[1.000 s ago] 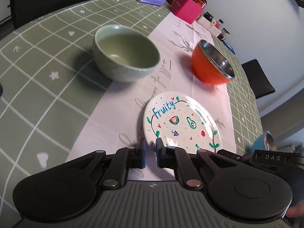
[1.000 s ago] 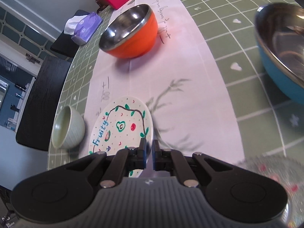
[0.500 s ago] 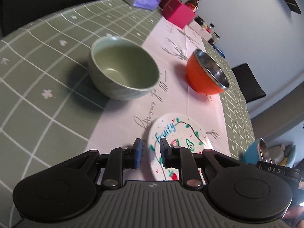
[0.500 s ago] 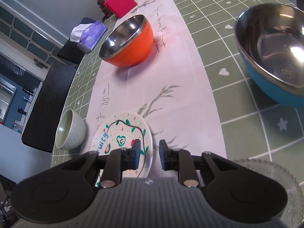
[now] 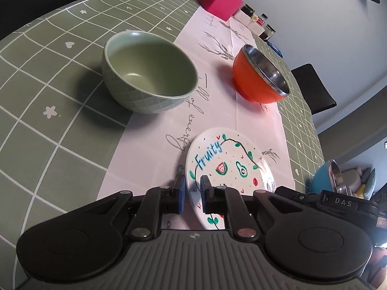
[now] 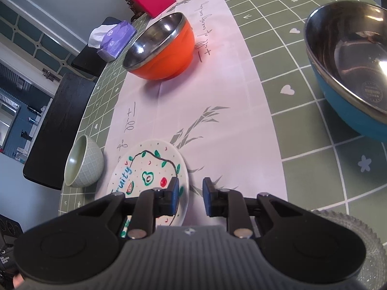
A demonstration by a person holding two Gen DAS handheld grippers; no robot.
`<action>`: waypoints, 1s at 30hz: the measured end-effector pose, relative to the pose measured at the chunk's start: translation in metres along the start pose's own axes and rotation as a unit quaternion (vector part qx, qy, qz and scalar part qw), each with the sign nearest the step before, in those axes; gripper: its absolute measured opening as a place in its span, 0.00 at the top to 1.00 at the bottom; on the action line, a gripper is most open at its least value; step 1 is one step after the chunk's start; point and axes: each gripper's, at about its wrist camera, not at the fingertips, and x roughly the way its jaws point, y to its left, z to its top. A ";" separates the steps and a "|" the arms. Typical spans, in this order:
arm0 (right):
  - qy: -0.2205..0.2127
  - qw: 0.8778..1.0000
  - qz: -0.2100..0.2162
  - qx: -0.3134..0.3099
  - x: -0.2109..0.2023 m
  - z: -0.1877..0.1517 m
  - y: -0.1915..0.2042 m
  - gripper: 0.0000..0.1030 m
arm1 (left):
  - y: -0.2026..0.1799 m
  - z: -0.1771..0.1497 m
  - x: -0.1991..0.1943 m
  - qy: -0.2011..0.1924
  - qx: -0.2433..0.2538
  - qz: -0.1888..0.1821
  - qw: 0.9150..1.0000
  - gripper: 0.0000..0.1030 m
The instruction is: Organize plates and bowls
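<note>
A white "Fruity" plate (image 5: 229,166) is tilted up off the pink runner, its near rim between the fingers of my left gripper (image 5: 192,191), which is shut on it. The plate also shows in the right wrist view (image 6: 150,171). My right gripper (image 6: 190,195) is open, its left finger over the plate's right rim, holding nothing. A pale green bowl (image 5: 148,71) stands at the left. An orange steel-lined bowl (image 5: 260,75) stands further back. A blue steel-lined bowl (image 6: 348,67) stands at the right.
A clear glass plate (image 6: 358,236) lies at the right gripper's near right. A pink box (image 5: 221,0), a purple tissue pack (image 6: 116,38) and small bottles (image 5: 258,20) stand at the table's far end. Black chairs (image 6: 60,125) flank the table.
My left gripper moved onto the plate's rim and closed on it, tilting it up. My right gripper opened wider and let the plate go.
</note>
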 end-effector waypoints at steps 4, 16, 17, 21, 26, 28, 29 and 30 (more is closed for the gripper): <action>0.003 1.000 0.008 0.003 0.003 0.001 -0.001 0.80 | -0.002 -0.001 0.000 -0.002 0.005 0.004 1.000 0.89; 0.008 1.000 0.009 -0.003 0.009 0.000 0.002 0.94 | -0.005 -0.002 -0.001 -0.009 0.013 0.010 1.000 0.90; 0.007 1.000 0.008 -0.003 0.009 0.000 0.002 0.94 | -0.005 -0.002 -0.001 -0.009 0.015 0.011 1.000 0.90; 0.005 1.000 0.006 -0.010 0.007 -0.001 0.006 0.94 | -0.005 -0.003 -0.004 -0.012 0.012 0.015 1.000 0.90; 0.003 1.000 0.013 -0.012 0.002 -0.001 0.009 0.95 | -0.007 -0.003 -0.012 -0.021 0.016 0.013 1.000 0.90; 0.001 1.000 0.015 -0.013 -0.001 -0.001 0.010 0.95 | -0.007 -0.003 -0.014 -0.023 0.017 0.010 1.000 0.90; 0.000 1.000 0.016 -0.011 -0.002 -0.002 0.010 0.95 | -0.007 -0.004 -0.015 -0.023 0.016 0.009 1.000 0.90; -0.001 1.000 0.017 -0.009 -0.003 -0.002 0.009 0.95 | -0.007 -0.004 -0.016 -0.022 0.016 0.007 1.000 0.90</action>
